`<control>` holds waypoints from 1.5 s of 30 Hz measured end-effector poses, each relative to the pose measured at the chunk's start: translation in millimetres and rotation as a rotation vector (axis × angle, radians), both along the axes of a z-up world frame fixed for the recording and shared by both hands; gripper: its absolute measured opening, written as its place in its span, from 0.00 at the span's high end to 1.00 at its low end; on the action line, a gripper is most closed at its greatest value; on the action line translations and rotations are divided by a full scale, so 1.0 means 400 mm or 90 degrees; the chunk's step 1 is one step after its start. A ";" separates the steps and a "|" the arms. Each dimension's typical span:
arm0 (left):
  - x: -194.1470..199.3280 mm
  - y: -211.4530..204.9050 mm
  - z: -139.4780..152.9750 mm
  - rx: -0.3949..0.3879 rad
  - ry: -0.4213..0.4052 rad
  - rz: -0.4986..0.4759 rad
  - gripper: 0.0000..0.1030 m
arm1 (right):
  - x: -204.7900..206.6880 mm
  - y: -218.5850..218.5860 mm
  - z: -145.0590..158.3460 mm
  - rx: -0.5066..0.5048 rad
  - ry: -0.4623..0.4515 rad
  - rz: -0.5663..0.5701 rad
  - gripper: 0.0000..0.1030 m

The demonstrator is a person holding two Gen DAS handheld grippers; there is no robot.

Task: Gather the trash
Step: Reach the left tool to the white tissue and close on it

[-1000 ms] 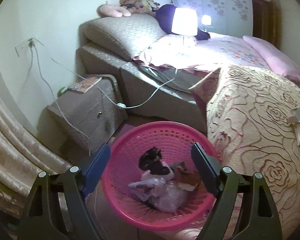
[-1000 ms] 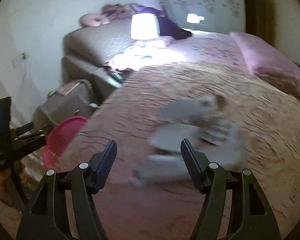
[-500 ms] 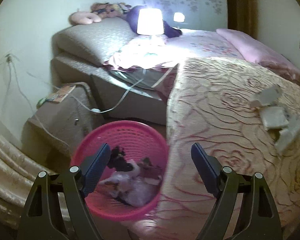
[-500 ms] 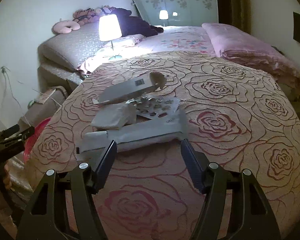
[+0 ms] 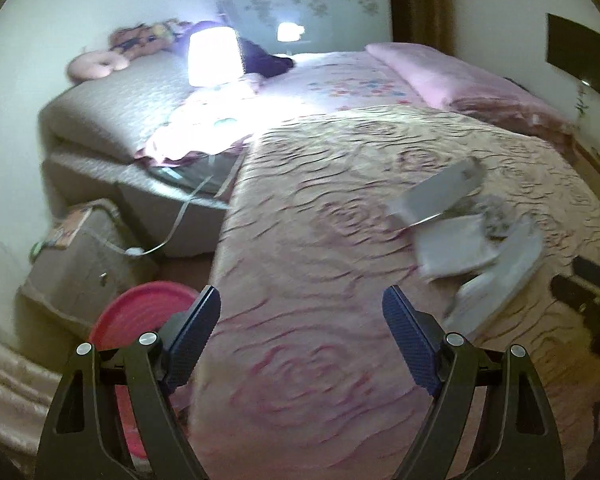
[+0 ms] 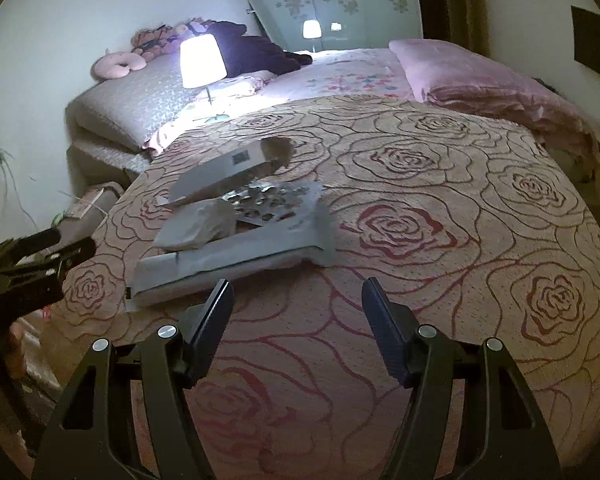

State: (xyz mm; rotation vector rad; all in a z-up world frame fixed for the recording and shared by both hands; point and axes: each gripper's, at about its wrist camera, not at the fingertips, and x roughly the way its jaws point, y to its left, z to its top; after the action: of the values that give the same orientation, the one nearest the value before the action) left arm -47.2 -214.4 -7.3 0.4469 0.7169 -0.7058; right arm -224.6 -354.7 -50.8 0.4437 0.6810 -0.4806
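Grey-white cardboard and paper scraps (image 6: 236, 224), long flat box pieces with a foil blister sheet among them, are lying uncollected on the rose-patterned beige bedspread (image 6: 440, 216), just ahead and left of the right hand-held gripper (image 6: 298, 304); judging by that heap, most of the collecting is still waiting. A round pink plastic basket (image 5: 140, 312) is sitting on the floor beside the bed, low and behind the left finger of the left hand-held gripper (image 5: 302, 314); its contents are hidden. Both hand-held grippers are angling down over the bedspread, jaws spread, grasping nothing; the left one's are gaping wider.
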 end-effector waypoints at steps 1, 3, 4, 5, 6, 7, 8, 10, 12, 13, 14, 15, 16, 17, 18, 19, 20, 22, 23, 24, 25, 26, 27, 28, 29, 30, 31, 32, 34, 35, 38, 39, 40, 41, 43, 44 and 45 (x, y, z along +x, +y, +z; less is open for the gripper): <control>-0.002 -0.016 0.002 0.000 0.002 -0.008 0.22 | -0.004 -0.002 -0.002 0.002 -0.001 -0.002 0.37; -0.011 -0.060 0.003 0.003 0.006 -0.032 0.22 | -0.012 -0.008 -0.006 0.007 -0.004 -0.006 0.37; -0.014 -0.074 0.001 0.005 0.007 -0.040 0.22 | -0.017 -0.012 -0.007 0.008 -0.005 -0.009 0.37; -0.016 -0.095 -0.002 0.009 0.010 -0.050 0.22 | -0.020 -0.016 -0.008 0.010 -0.006 -0.011 0.37; -0.019 -0.109 -0.006 0.012 0.014 -0.058 0.22 | -0.025 -0.021 -0.008 0.012 -0.009 -0.014 0.37; -0.020 -0.129 -0.010 0.016 0.020 -0.066 0.22 | -0.027 -0.024 -0.007 0.013 -0.010 -0.017 0.37; -0.022 -0.146 -0.014 0.019 0.027 -0.076 0.22 | -0.031 -0.028 -0.006 0.014 -0.013 -0.020 0.37; -0.030 -0.182 -0.021 0.024 0.044 -0.100 0.22 | -0.039 -0.037 -0.005 0.016 -0.017 -0.025 0.37; -0.039 -0.203 -0.025 0.026 0.047 -0.114 0.22 | -0.044 -0.043 -0.005 0.019 -0.019 -0.028 0.37; -0.045 -0.216 -0.025 0.026 0.047 -0.123 0.22 | -0.047 -0.046 -0.007 0.021 -0.019 -0.030 0.37; -0.051 -0.228 -0.028 0.027 0.047 -0.132 0.22 | -0.048 -0.049 -0.009 0.022 -0.019 -0.031 0.37; -0.053 -0.239 -0.031 0.030 0.046 -0.137 0.22 | -0.050 -0.052 -0.011 0.024 -0.019 -0.032 0.37; -0.053 -0.246 -0.035 0.033 0.046 -0.138 0.22 | -0.052 -0.053 -0.013 0.025 -0.019 -0.033 0.37; -0.050 -0.254 -0.040 0.037 0.048 -0.136 0.22 | -0.054 -0.056 -0.015 0.026 -0.019 -0.035 0.37; -0.047 -0.259 -0.045 0.039 0.052 -0.134 0.22 | -0.056 -0.056 -0.015 0.027 -0.019 -0.035 0.37; -0.043 -0.262 -0.051 0.039 0.054 -0.132 0.22 | -0.057 -0.057 -0.016 0.028 -0.020 -0.036 0.37; -0.042 -0.263 -0.049 0.038 0.049 -0.131 0.22 | -0.058 -0.059 -0.016 0.028 -0.021 -0.036 0.37; -0.045 -0.263 -0.048 0.036 0.046 -0.136 0.23 | -0.058 -0.062 -0.017 0.029 -0.021 -0.038 0.37; -0.049 -0.261 -0.048 0.035 0.044 -0.141 0.26 | -0.058 -0.062 -0.018 0.030 -0.021 -0.038 0.37; -0.053 -0.259 -0.049 0.035 0.039 -0.145 0.32 | -0.058 -0.063 -0.020 0.030 -0.021 -0.038 0.37; -0.059 -0.259 -0.051 0.037 0.031 -0.148 0.36 | -0.057 -0.062 -0.021 0.031 -0.020 -0.037 0.37; -0.060 -0.260 -0.051 0.038 0.028 -0.153 0.41 | -0.056 -0.059 -0.021 0.031 -0.020 -0.035 0.37; -0.063 -0.258 -0.051 0.038 0.028 -0.159 0.48 | -0.055 -0.055 -0.021 0.030 -0.019 -0.033 0.37; -0.067 -0.258 -0.054 0.040 0.033 -0.167 0.53 | -0.053 -0.053 -0.019 0.029 -0.019 -0.031 0.37; -0.068 -0.258 -0.063 0.045 0.045 -0.173 0.63 | -0.052 -0.050 -0.018 0.028 -0.020 -0.030 0.37; -0.069 -0.259 -0.073 0.049 0.061 -0.178 0.71 | -0.052 -0.048 -0.015 0.026 -0.020 -0.029 0.37; -0.071 -0.256 -0.080 0.048 0.061 -0.177 0.71 | -0.050 -0.047 -0.014 0.025 -0.021 -0.028 0.37; -0.075 -0.253 -0.080 0.045 0.054 -0.178 0.71 | -0.051 -0.047 -0.012 0.024 -0.021 -0.029 0.37; -0.083 -0.247 -0.080 0.046 0.047 -0.179 0.73 | -0.052 -0.046 -0.009 0.022 -0.021 -0.030 0.37; -0.086 -0.242 -0.078 0.046 0.047 -0.180 0.78 | -0.052 -0.045 -0.009 0.021 -0.021 -0.031 0.37; -0.088 -0.221 -0.063 0.038 0.036 -0.172 0.85 | -0.051 -0.043 -0.007 0.018 -0.021 -0.031 0.37; -0.084 -0.210 -0.056 0.032 0.034 -0.168 0.87 | -0.050 -0.043 -0.007 0.018 -0.021 -0.029 0.37; -0.081 -0.200 -0.051 0.028 0.035 -0.164 0.88 | -0.050 -0.041 -0.008 0.017 -0.020 -0.029 0.37; -0.075 -0.186 -0.043 0.021 0.035 -0.157 0.89 | -0.049 -0.039 -0.008 0.016 -0.020 -0.027 0.37; -0.066 -0.162 -0.029 0.010 0.032 -0.142 0.89 | -0.047 -0.035 -0.006 0.014 -0.020 -0.023 0.37; -0.059 -0.146 -0.020 0.003 0.030 -0.132 0.89 | -0.046 -0.032 -0.006 0.014 -0.020 -0.022 0.37; -0.055 -0.135 -0.014 -0.001 0.027 -0.124 0.90 | -0.044 -0.029 -0.005 0.013 -0.020 -0.020 0.37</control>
State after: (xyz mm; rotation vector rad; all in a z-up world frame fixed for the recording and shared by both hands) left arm -69.2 -268.2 -12.8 0.5063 0.7178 -0.9015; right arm -242.3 -366.5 -52.7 0.4803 0.6504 -0.4957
